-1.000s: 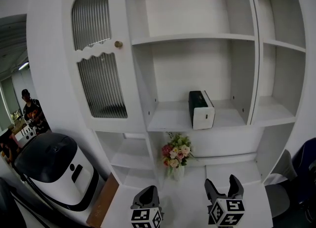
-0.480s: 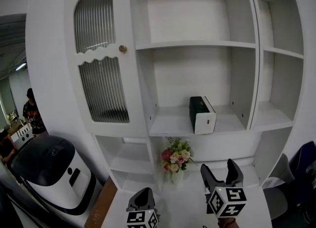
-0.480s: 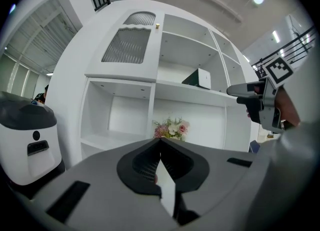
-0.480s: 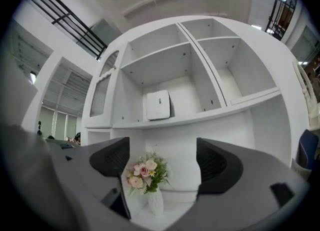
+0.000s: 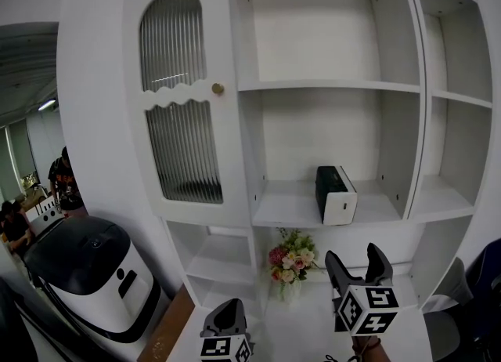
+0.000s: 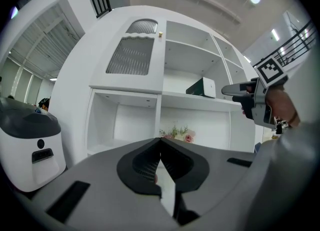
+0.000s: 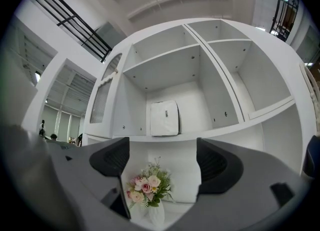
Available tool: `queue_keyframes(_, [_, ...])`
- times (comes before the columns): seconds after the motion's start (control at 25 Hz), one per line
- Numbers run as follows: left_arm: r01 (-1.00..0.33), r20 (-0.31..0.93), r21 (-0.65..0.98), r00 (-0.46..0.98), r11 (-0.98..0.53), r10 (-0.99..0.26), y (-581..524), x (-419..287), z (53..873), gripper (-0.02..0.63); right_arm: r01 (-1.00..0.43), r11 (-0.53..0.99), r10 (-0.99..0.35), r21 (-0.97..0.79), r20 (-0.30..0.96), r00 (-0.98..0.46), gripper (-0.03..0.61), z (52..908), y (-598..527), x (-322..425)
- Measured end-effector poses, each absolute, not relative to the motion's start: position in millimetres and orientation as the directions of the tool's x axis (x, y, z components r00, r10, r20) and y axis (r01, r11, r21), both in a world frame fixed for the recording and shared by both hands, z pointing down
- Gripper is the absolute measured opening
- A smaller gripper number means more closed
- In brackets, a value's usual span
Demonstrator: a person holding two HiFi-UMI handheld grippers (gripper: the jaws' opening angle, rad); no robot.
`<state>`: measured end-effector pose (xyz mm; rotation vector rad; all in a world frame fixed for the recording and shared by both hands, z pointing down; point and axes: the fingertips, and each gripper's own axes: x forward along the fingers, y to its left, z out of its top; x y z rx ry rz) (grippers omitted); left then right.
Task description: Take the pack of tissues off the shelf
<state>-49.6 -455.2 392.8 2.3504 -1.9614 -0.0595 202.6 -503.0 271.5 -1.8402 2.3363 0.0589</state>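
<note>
The pack of tissues (image 5: 336,194), white with a dark green top, stands on the middle shelf (image 5: 293,211) of a white cabinet. In the right gripper view the pack (image 7: 164,118) shows its white end, straight ahead and above the jaws. My right gripper (image 5: 355,265) is open, raised below and slightly right of the pack, well short of it. My left gripper (image 5: 225,321) stays low at the bottom edge, jaws shut with nothing between them; from the left gripper view the pack (image 6: 202,87) sits far off on the shelf.
A vase of pink and white flowers (image 5: 290,260) stands on the counter under the shelf, just left of my right gripper. A ribbed glass cabinet door (image 5: 178,102) with a brass knob is at upper left. A black-and-white appliance (image 5: 90,270) sits lower left. People stand far left.
My right gripper has risen and moved slightly right toward the shelf. The head view has shifted, so the cabinet sits further right in the picture. The left gripper has hardly moved.
</note>
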Motion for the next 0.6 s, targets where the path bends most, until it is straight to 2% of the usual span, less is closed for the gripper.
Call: queue_keyframes(0.6, [-0.986, 0.01, 0.099, 0.137, -0.136, -0.99, -455.4, -67.5, 387.7, 0.018, -0.977, 0.211, -0.962, -0.024, -0.18, -0.203, 0.445, 242.6, -533.4, 192.1])
